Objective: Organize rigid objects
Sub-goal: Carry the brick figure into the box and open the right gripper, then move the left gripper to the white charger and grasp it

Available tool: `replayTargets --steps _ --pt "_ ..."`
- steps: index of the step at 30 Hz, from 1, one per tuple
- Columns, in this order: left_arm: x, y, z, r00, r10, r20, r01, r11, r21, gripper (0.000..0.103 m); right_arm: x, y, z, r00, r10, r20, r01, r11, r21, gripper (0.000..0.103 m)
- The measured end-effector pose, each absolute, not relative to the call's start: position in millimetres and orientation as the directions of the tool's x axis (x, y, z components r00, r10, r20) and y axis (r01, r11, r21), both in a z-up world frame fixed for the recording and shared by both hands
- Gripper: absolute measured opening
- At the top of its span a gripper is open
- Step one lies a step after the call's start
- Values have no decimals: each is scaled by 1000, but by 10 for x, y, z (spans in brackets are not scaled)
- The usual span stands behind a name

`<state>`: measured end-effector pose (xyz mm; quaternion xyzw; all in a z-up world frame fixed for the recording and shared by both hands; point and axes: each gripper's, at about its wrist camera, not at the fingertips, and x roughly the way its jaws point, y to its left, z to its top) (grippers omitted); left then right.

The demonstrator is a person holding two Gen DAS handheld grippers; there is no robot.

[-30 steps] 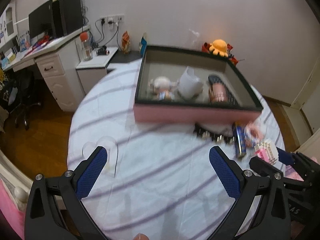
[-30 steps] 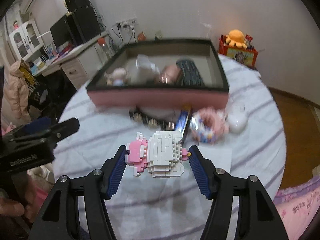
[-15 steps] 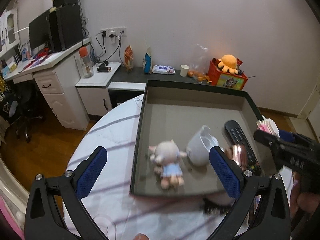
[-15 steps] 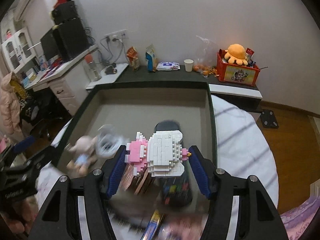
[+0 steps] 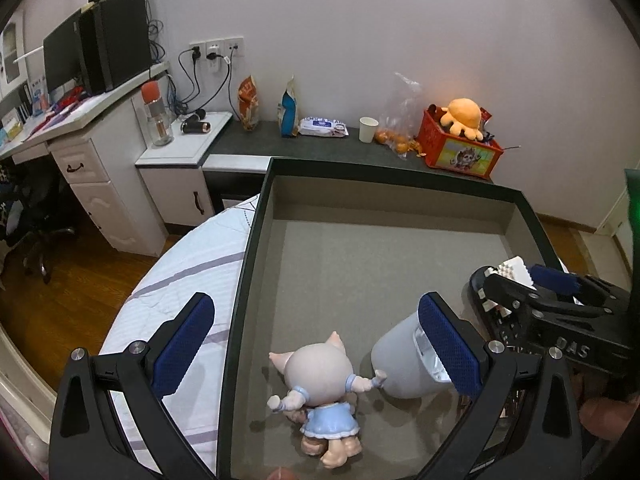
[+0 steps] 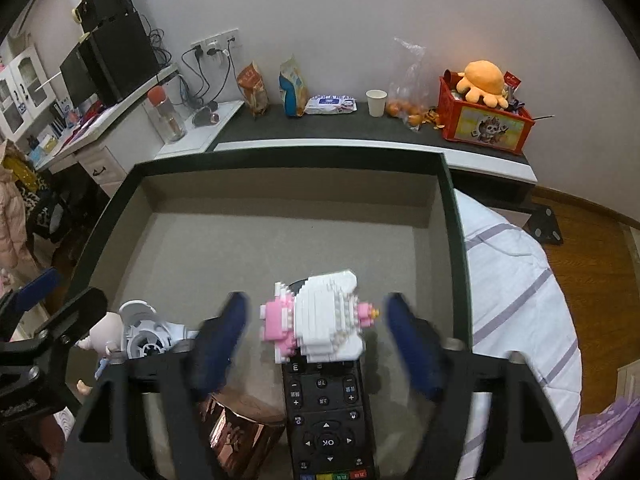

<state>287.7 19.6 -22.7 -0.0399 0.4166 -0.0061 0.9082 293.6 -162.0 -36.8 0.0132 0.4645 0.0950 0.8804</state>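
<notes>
A pink-and-white brick figure (image 6: 320, 326) rests on the top end of a black remote (image 6: 328, 416) inside the dark-rimmed box (image 6: 288, 160). My right gripper (image 6: 316, 340) is open, its blurred blue fingers apart on either side of the figure. In the left wrist view the right gripper (image 5: 516, 280) shows at the box's right side, with the figure's white top (image 5: 514, 270) between its fingers. My left gripper (image 5: 316, 344) is open and empty above a pig doll (image 5: 316, 384) and a white cup (image 5: 404, 360) lying in the box (image 5: 256, 232).
A copper-coloured can (image 6: 236, 436) lies in the box left of the remote. The box sits on a round table with a striped white cloth (image 6: 516, 280). Behind it stands a dark counter (image 6: 344, 128) with snacks and a red crate; a desk stands at the left.
Both grippers moved forward over the box. My right gripper opened and let go of the brick figure, which now rests on the remote.
</notes>
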Motion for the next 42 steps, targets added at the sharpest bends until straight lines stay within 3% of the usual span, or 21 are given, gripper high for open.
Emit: replayTargets --steps 7,10,11,21,32,42 --pt "2656 232 -36 678 -42 -734 -31 996 -85 103 2776 -1663 -172 594 184 -784 -150 982 116 84" --pt "2491 238 75 692 -44 -721 -28 996 -87 103 2559 -1669 -26 623 200 -756 -162 979 126 93" --pt "2426 232 105 695 -45 -717 -25 996 -88 103 2450 -1677 28 633 202 -747 -164 978 125 103" --pt "1688 77 204 690 -79 -719 22 996 -89 103 1543 -1963 261 696 206 -688 -107 977 183 103" --pt "1107 -67 -79 623 -91 -777 43 996 -82 103 774 -2342 -11 665 173 -727 -9 975 224 103" --pt "868 -121 -183 598 -100 -795 51 995 -87 103 560 -2183 -85 651 184 -736 -43 977 207 103"
